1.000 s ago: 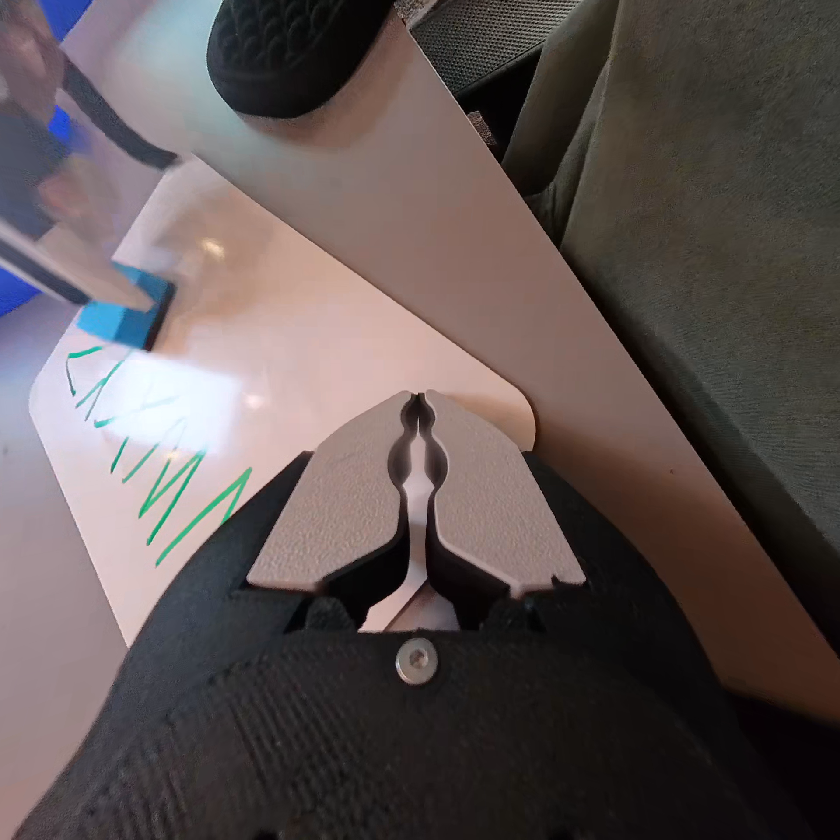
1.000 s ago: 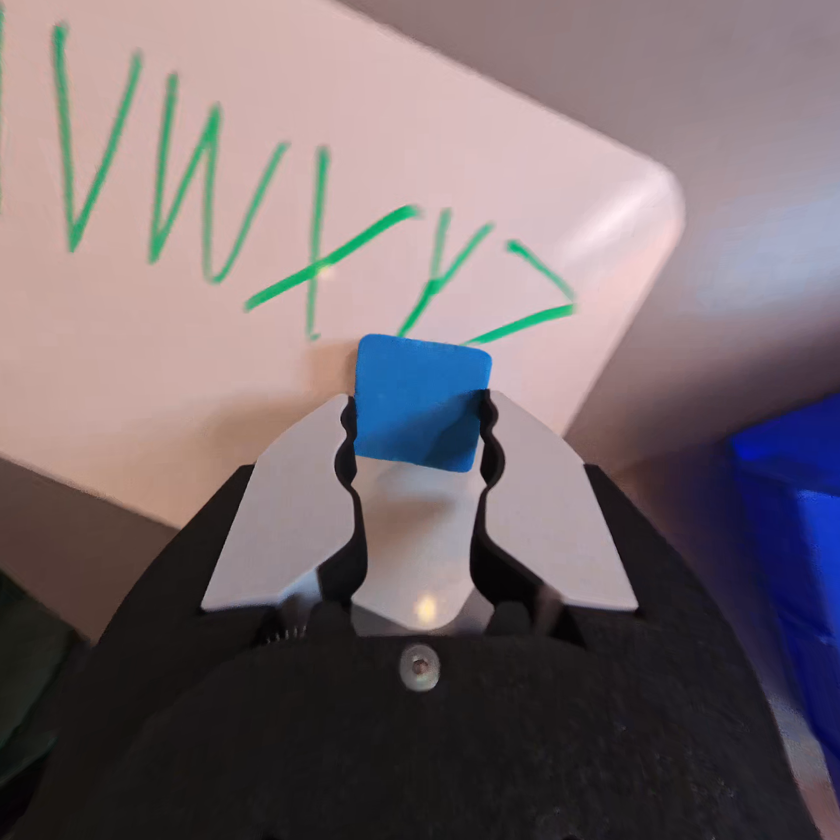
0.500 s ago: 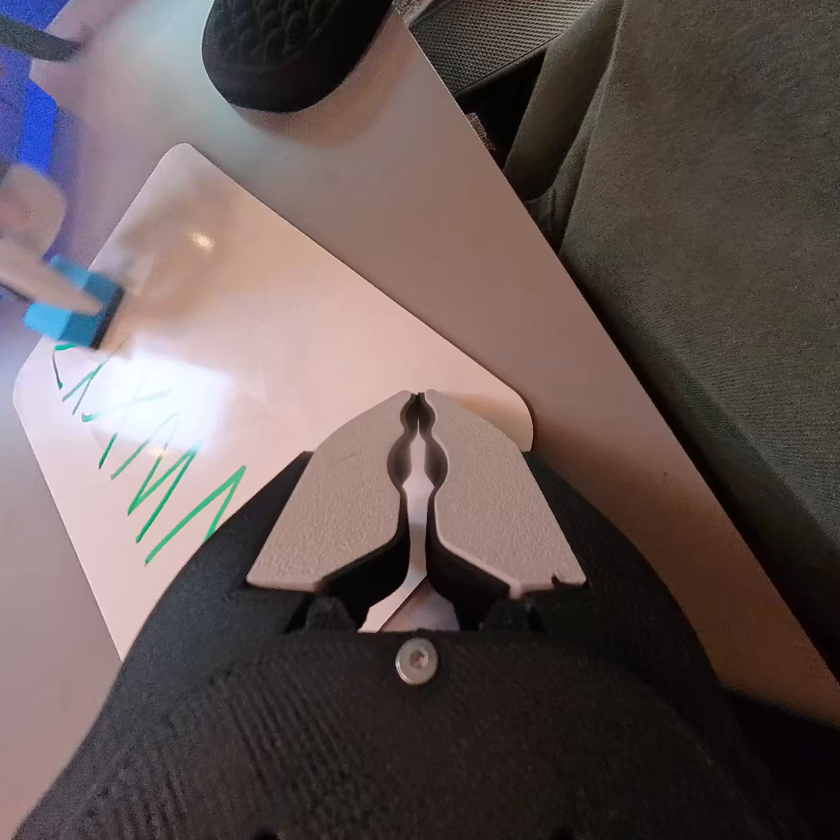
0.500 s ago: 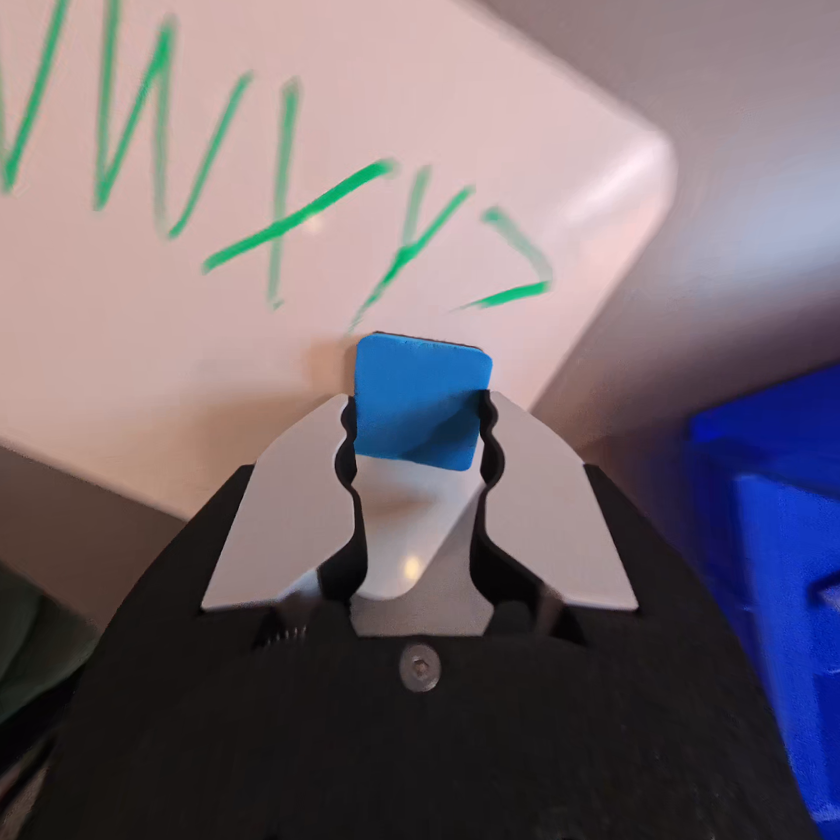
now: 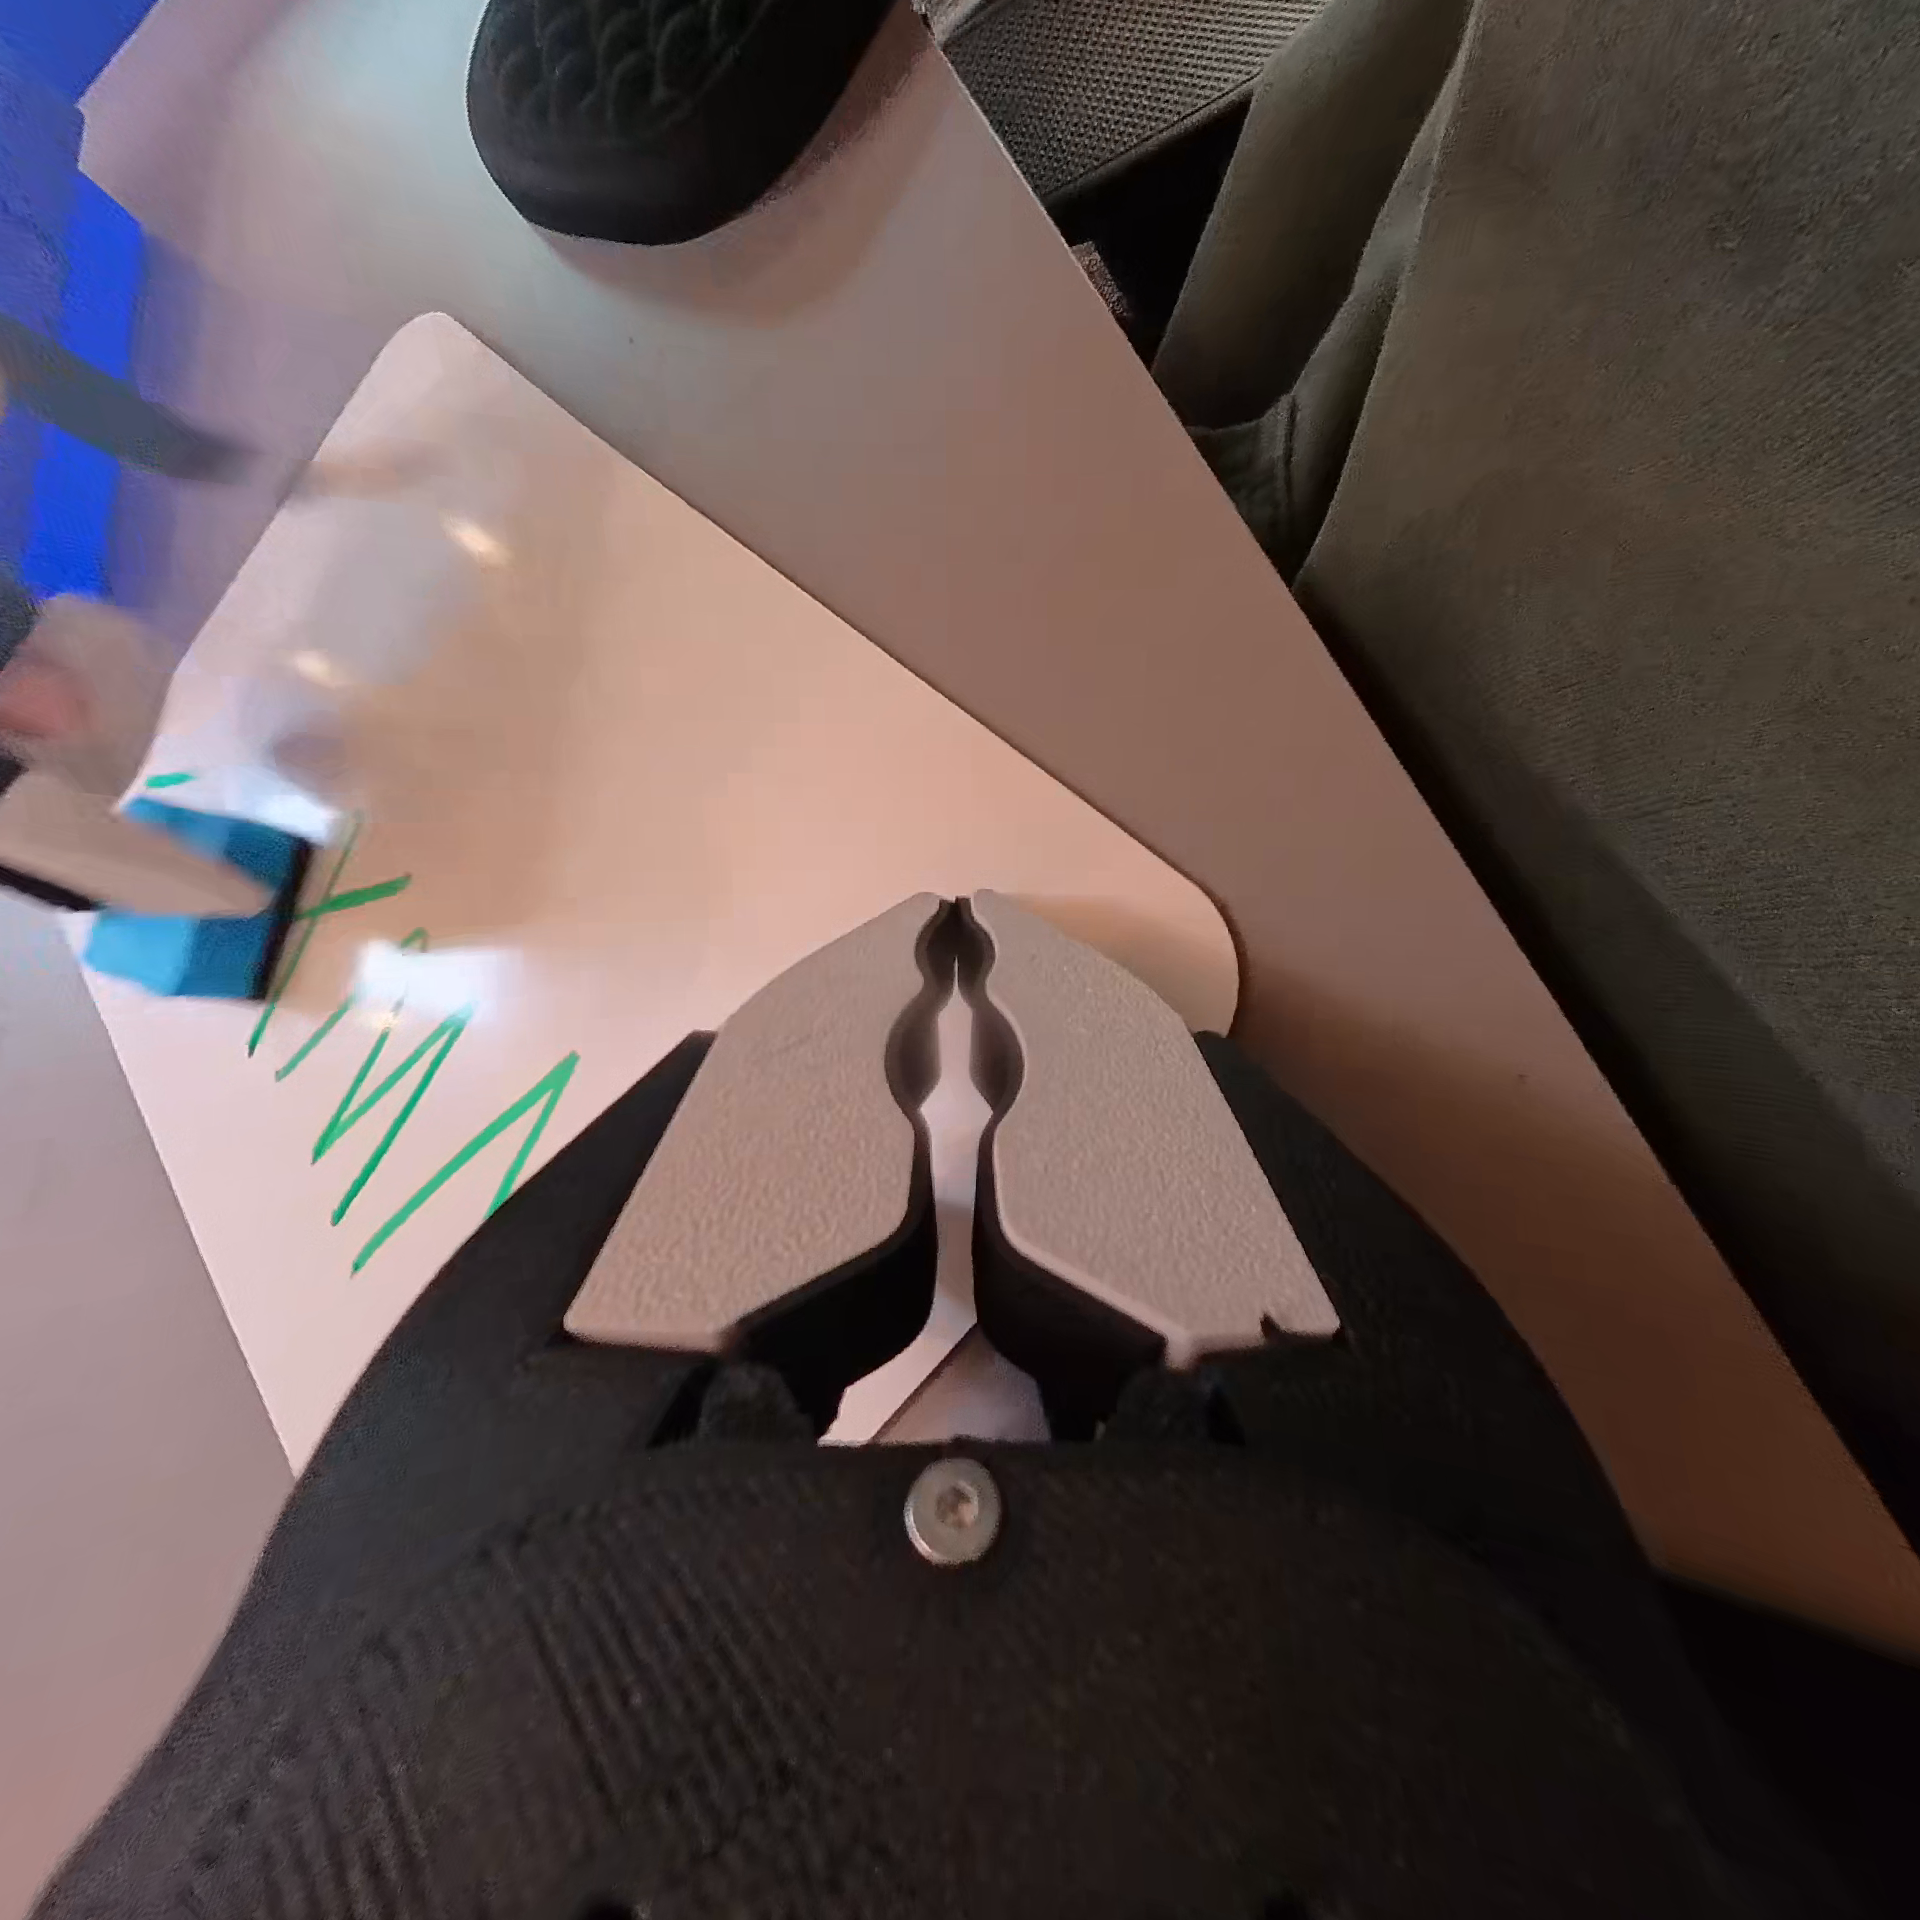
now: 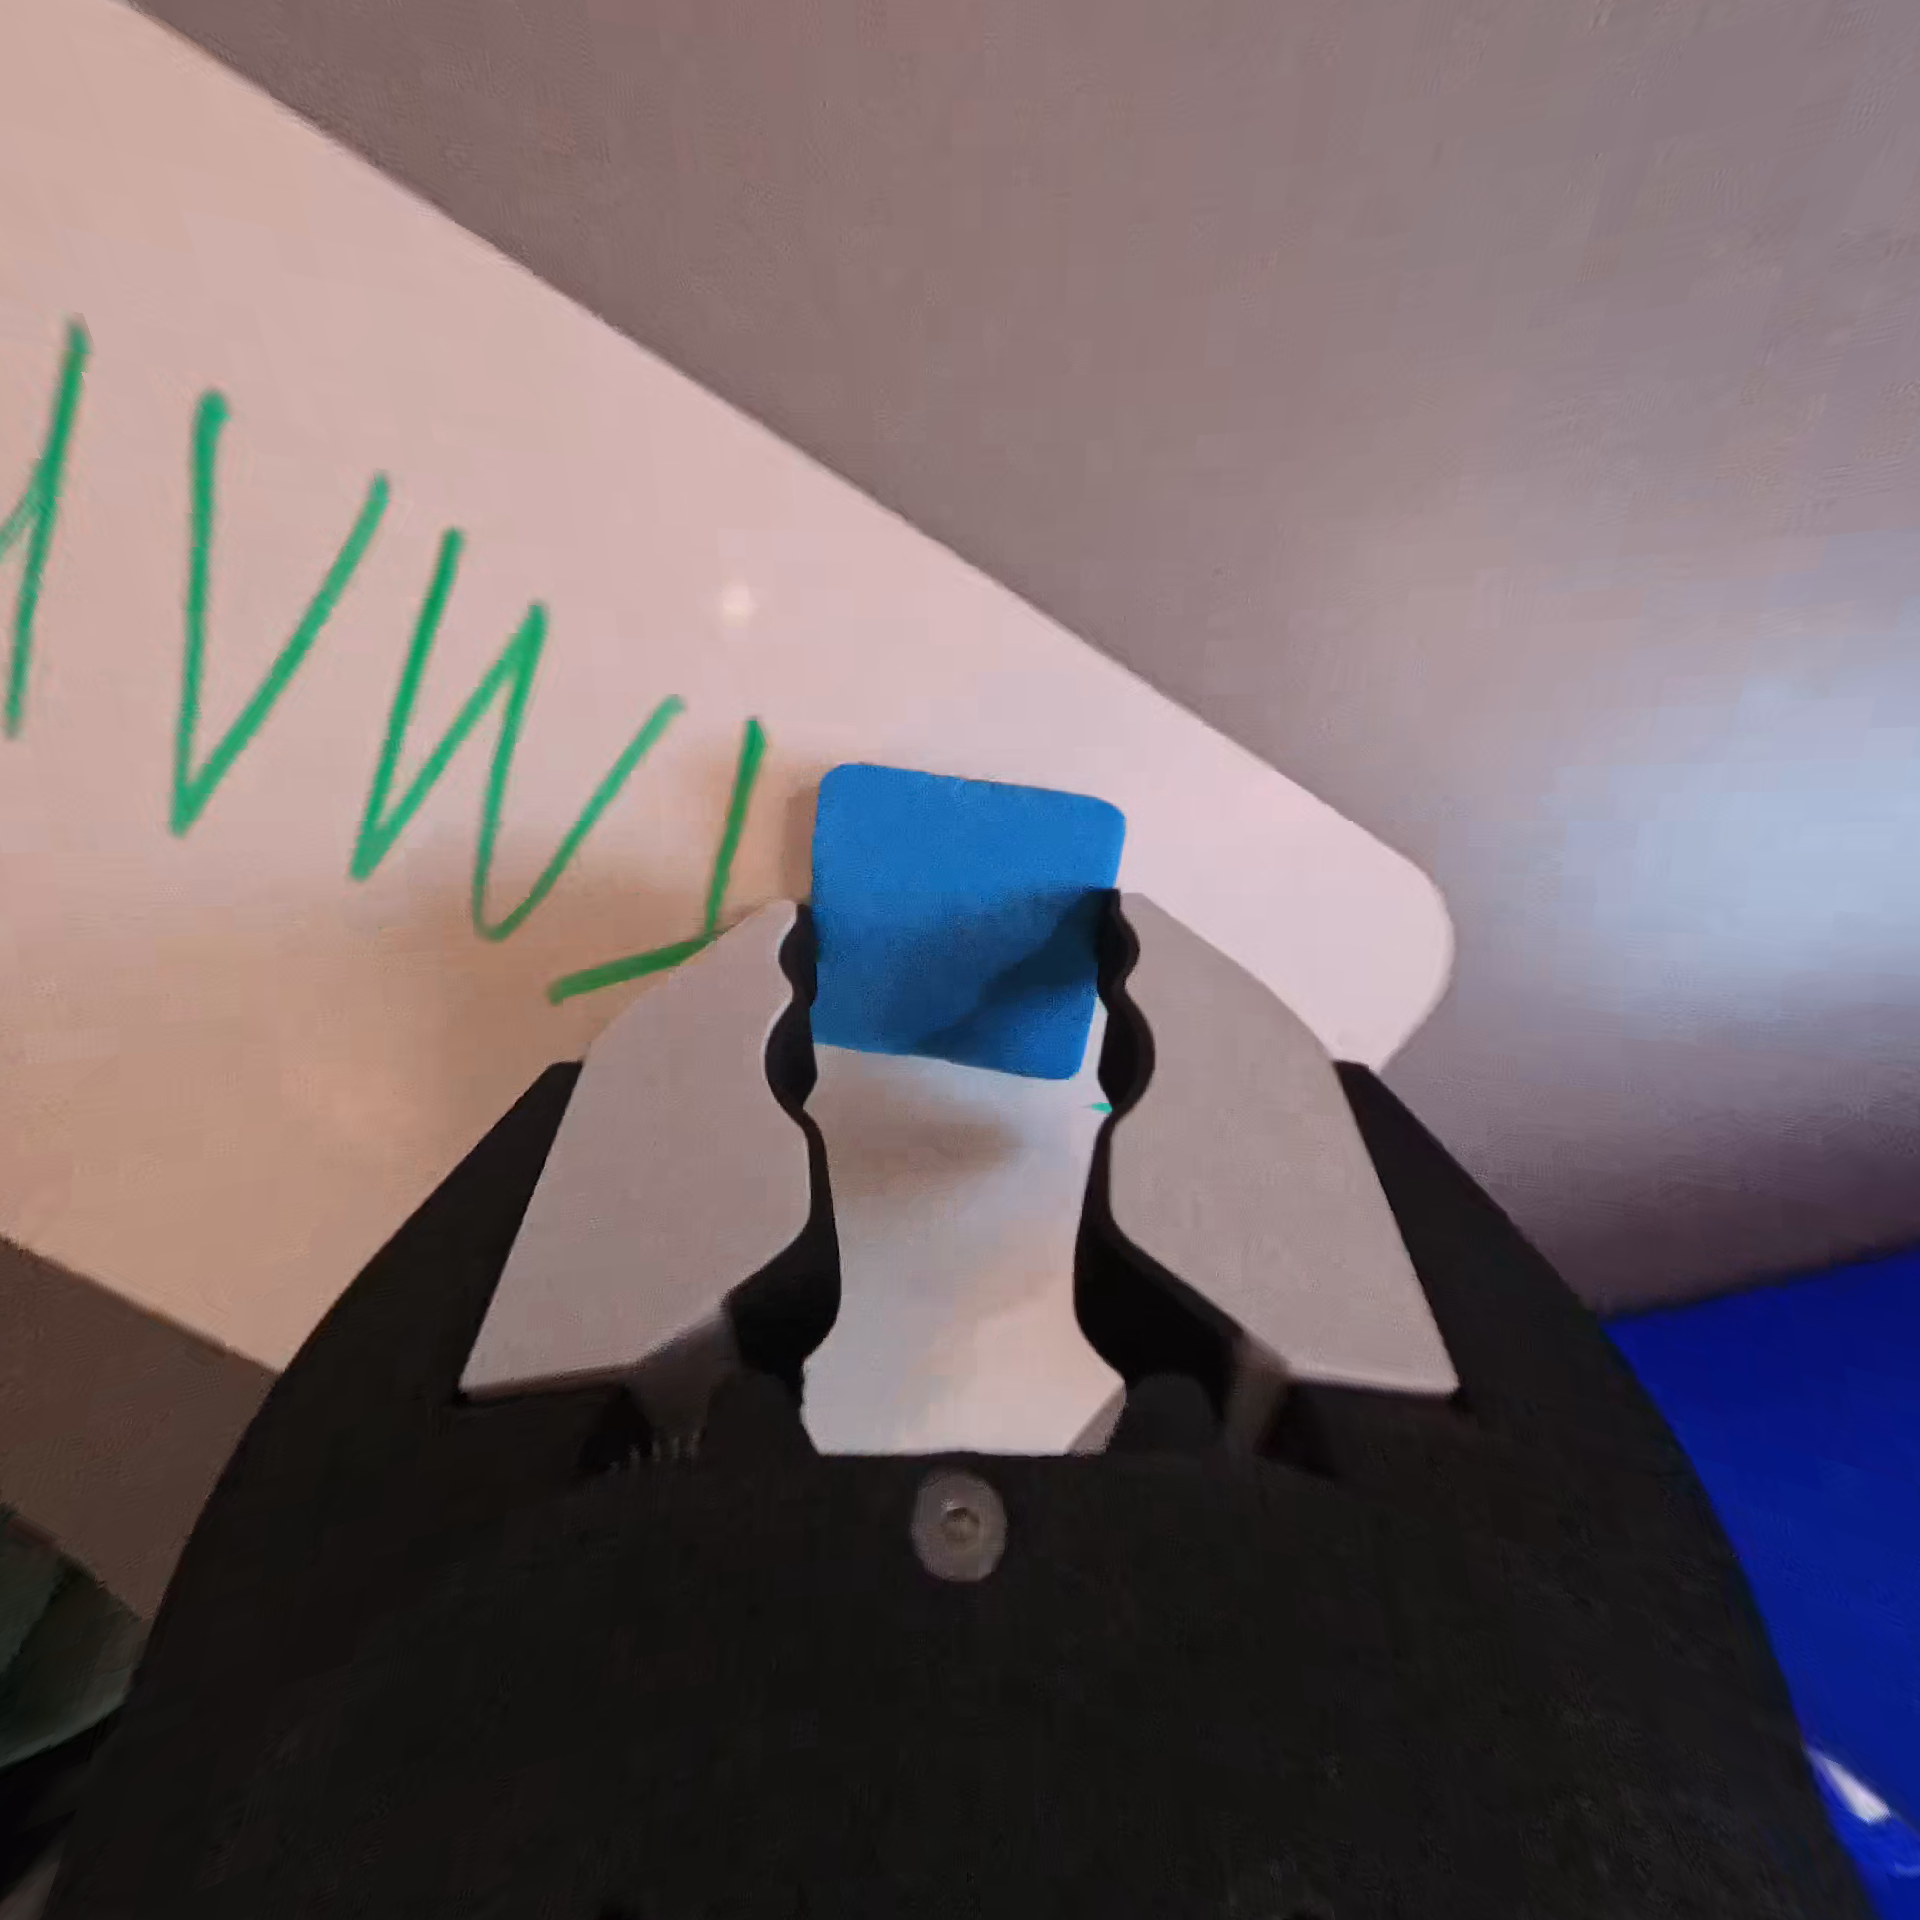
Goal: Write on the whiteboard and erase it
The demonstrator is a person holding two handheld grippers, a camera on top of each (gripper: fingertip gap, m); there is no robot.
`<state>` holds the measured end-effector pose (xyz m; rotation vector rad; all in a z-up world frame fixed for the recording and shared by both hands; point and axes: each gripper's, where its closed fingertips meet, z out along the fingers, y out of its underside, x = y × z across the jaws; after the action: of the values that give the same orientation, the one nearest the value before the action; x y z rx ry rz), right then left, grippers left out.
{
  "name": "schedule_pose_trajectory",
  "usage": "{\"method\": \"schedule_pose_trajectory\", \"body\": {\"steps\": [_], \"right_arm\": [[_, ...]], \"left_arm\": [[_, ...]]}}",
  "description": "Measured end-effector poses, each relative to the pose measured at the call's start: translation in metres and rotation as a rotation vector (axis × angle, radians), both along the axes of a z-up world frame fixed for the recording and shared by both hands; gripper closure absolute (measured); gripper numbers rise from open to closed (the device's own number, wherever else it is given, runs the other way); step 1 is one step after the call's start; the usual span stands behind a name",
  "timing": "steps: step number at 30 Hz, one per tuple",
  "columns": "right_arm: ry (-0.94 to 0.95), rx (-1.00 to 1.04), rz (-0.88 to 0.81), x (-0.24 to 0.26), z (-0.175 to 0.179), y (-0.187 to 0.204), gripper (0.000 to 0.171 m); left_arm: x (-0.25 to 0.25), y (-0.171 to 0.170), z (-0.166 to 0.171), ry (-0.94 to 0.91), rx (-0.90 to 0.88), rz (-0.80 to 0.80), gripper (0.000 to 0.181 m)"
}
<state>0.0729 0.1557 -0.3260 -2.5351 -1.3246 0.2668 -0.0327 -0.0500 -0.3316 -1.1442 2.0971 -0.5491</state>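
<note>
A white whiteboard (image 5: 644,748) with green marker strokes (image 5: 436,1132) lies flat on the table. My right gripper (image 6: 956,914) is shut on a blue eraser (image 6: 956,894) and presses it on the board (image 6: 520,436) at the right end of the green strokes (image 6: 468,748), near the board's rounded corner. The eraser (image 5: 197,914) and the right gripper's fingers (image 5: 104,862) show blurred at the left in the left wrist view. My left gripper (image 5: 958,914) is shut and empty, resting over the board's near corner.
The table (image 5: 935,436) is pale grey. A black round textured object (image 5: 665,104) stands at its far edge. Grey-green fabric (image 5: 1610,623) fills the right side. A blue box (image 6: 1808,1507) sits right of the board. About 25 centimetres separates my left fingertips from my right. My left tips are roughly 20 centimetres from the black round textured object (image 5: 665,104).
The right gripper has swept the eraser across the right end of the writing. The last green strokes that showed there earlier are gone. The left gripper has stayed put.
</note>
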Motion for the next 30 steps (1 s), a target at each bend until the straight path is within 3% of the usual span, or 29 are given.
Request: {"method": "schedule_pose_trajectory", "body": {"steps": [2, 4, 7, 10, 13, 15, 18, 20, 24, 30], "right_arm": [[-0.043, -0.035, 0.117, -0.001, 0.0, -0.039, 0.119], [-0.06, -0.101, 0.101, 0.024, 0.0, -0.058, 0.119], [-0.137, -0.071, -0.071, 0.069, 0.0, -0.017, 0.119], [-0.04, -0.033, -0.09, 0.036, 0.0, 0.003, 0.118], [-0.041, -0.066, 0.124, 0.002, 0.0, -0.062, 0.119], [-0.079, -0.076, 0.182, 0.019, 0.0, -0.092, 0.119], [-0.076, -0.064, -0.087, 0.072, 0.001, -0.047, 0.119], [0.003, -0.059, -0.193, 0.07, 0.0, -0.017, 0.118], [-0.055, -0.01, -0.106, 0.055, 0.001, -0.018, 0.117], [0.025, 0.003, -0.159, 0.062, 0.014, -0.016, 0.106]], "left_arm": [[0.0, 0.0, 0.0, 0.0, -0.009, 0.001, 0.181], [0.0, -0.001, 0.0, -0.005, -0.001, -0.002, 0.181], [0.0, -0.002, 0.0, -0.004, 0.012, -0.001, 0.181], [0.0, -0.002, 0.0, -0.01, 0.011, 0.016, 0.181], [0.0, -0.002, 0.0, -0.007, 0.011, 0.022, 0.181], [0.0, -0.002, 0.0, -0.006, 0.002, 0.024, 0.181], [0.0, -0.005, 0.0, -0.006, 0.002, 0.019, 0.181], [0.0, -0.006, 0.0, -0.007, 0.003, 0.021, 0.181], [0.0, -0.007, 0.001, -0.009, 0.0, 0.022, 0.181], [0.0, -0.007, 0.001, -0.015, -0.003, 0.017, 0.181]]}}
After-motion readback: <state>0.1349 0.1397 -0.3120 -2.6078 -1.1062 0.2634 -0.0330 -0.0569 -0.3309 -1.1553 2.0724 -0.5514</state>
